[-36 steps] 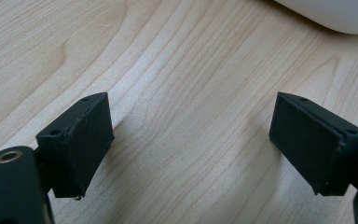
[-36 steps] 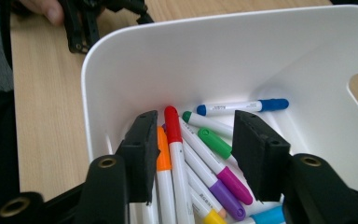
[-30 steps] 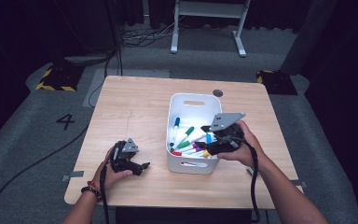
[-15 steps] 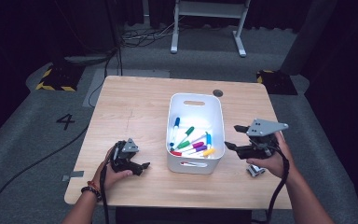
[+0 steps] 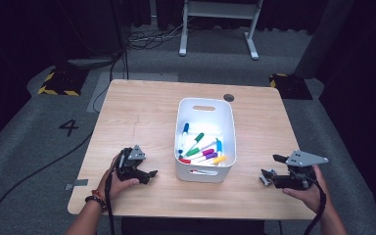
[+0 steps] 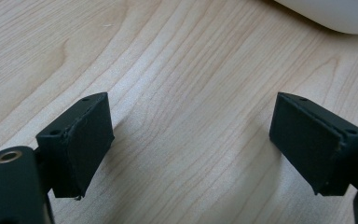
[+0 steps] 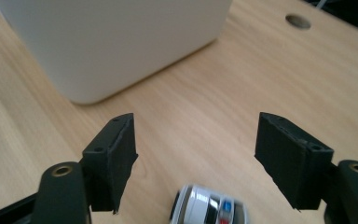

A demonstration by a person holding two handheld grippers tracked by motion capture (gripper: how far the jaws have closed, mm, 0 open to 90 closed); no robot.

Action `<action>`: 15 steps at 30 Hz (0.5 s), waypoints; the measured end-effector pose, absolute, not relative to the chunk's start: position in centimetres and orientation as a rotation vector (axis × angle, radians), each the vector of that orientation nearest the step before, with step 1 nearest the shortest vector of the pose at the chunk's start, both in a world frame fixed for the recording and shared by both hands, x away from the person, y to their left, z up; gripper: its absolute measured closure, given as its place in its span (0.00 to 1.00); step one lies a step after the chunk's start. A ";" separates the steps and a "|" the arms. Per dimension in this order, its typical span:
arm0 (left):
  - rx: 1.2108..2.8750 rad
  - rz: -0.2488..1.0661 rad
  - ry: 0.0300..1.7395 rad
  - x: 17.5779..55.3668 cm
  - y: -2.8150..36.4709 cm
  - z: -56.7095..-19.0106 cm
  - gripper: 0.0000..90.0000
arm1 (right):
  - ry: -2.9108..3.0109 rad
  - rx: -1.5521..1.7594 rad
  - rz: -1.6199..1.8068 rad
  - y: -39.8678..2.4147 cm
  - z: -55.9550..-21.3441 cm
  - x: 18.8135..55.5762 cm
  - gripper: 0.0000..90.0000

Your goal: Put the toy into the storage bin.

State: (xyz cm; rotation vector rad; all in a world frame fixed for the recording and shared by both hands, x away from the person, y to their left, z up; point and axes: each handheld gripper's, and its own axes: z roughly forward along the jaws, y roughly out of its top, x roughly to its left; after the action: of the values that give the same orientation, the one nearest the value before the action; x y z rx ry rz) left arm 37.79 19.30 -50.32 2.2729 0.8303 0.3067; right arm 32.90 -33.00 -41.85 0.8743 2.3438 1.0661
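Right gripper (image 7: 196, 158) jaws have just been opening and now stand wide, pads clear of the toy police car (image 7: 209, 210) sitting on the wooden table (image 5: 142, 117) between them, to the right of the white bin (image 5: 205, 172). Left of the bin, the left gripper (image 6: 191, 149) rests with jaws spread over bare wood. Inside the bin lie coloured markers (image 5: 199, 149).
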 end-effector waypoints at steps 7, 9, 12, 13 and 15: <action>2.272 0.308 0.826 37.8 19.3 -50.3 0.15 | 2.379 0.933 1.056 -35.6 -45.0 32.0 0.30; 2.272 0.308 0.826 37.8 19.3 -50.3 0.15 | 2.385 0.954 1.075 -36.2 -45.8 32.1 0.31; 2.272 0.308 0.826 37.8 19.3 -50.3 0.15 | 2.388 0.981 1.060 -36.9 -47.0 32.4 0.31; 2.272 0.308 0.826 37.8 19.3 -50.3 0.15 | 2.386 0.993 1.057 -37.1 -47.4 32.5 0.31; 2.272 0.308 0.826 37.8 19.3 -50.3 0.15 | 2.391 0.999 1.047 -37.4 -48.0 32.8 0.31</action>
State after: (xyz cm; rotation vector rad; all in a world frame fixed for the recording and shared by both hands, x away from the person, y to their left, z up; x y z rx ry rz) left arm 37.82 19.30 -50.33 2.2721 0.8262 0.3082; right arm 32.83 -37.44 -47.99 0.9994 2.3915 1.0470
